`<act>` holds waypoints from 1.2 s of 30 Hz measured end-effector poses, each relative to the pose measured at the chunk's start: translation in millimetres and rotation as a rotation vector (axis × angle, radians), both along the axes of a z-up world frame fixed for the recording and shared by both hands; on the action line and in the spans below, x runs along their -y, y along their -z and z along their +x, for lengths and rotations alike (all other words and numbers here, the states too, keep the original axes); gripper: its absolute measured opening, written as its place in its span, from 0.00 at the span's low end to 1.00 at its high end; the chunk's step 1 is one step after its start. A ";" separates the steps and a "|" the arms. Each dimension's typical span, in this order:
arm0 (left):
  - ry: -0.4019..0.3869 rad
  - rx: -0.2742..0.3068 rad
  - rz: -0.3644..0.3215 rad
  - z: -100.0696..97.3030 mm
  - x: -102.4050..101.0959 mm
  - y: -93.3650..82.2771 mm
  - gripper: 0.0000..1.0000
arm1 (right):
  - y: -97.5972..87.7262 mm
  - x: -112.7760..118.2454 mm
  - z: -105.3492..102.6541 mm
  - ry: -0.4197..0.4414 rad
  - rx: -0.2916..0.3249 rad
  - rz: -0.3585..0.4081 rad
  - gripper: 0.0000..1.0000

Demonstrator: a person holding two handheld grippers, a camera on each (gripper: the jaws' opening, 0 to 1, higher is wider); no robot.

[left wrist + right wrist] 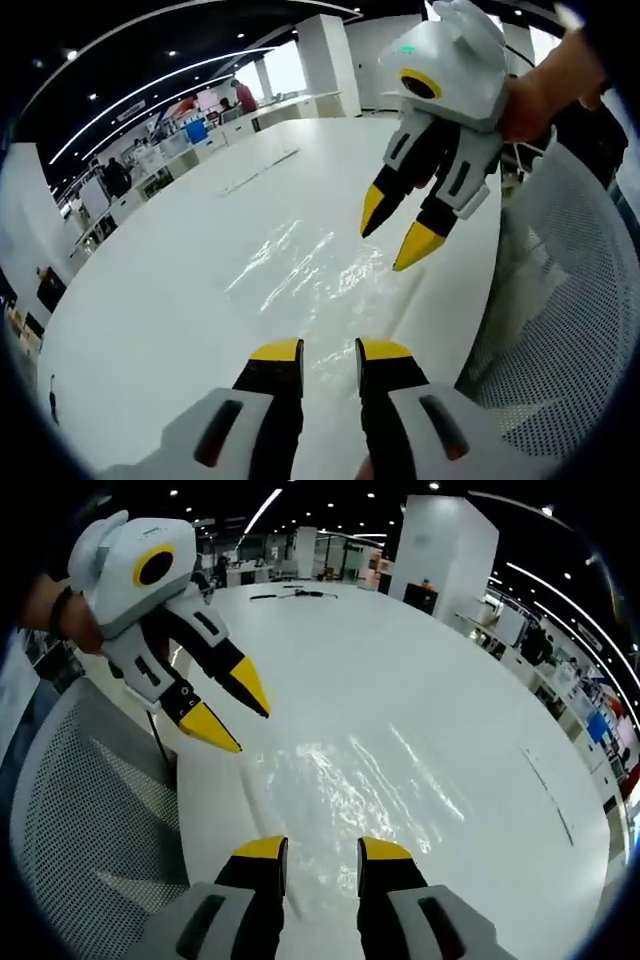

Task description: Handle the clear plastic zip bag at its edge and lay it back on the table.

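**Clear plastic bag flat on the white table, both tongs released above it**

Clear plastic makes the zip bag (320, 265) hard to trace: it shows mostly as glints and creases on the white table (170, 300), and its zip edge cannot be picked out. No brand, label or writing can be read on it.

In the left gripper view the bag lies at centre frame, just beyond the left gripper (328, 350), whose yellow-tipped jaws stand apart with nothing between them. The right gripper (403, 232) comes in from the upper right, jaws parted, tips just above the bag's far side; whether they touch it cannot be told. A hand (545, 85) holding it is cut off at the frame edge.

In the right gripper view the bag (350, 790) lies centre frame, ahead of the parted jaws. A mesh chair (90, 820) sits at lower left, partly cut off
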State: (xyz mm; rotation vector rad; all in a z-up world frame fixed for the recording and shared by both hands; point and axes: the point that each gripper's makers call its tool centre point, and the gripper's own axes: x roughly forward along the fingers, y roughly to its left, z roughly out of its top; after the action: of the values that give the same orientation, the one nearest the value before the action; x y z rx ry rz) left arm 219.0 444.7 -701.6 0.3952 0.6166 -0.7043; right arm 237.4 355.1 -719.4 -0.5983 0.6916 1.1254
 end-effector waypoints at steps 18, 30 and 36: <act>-0.118 -0.031 -0.156 -17.6 -27.9 -14.3 0.34 | -9.7 40.2 -6.9 0.140 -0.001 0.114 0.49; -0.173 -0.049 -0.225 -31.0 -39.0 -10.9 0.46 | -24.8 69.4 -18.8 0.303 -0.062 0.286 0.65; -0.176 -0.055 -0.252 -39.1 -35.5 -12.4 0.50 | -26.1 87.4 -25.0 0.368 -0.084 0.323 0.72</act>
State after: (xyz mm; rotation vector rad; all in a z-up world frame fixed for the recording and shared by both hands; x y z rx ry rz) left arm 179.9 480.1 -689.1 0.0867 0.5981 -0.6164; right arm 212.3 267.7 -693.3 -0.1405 0.6432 0.8940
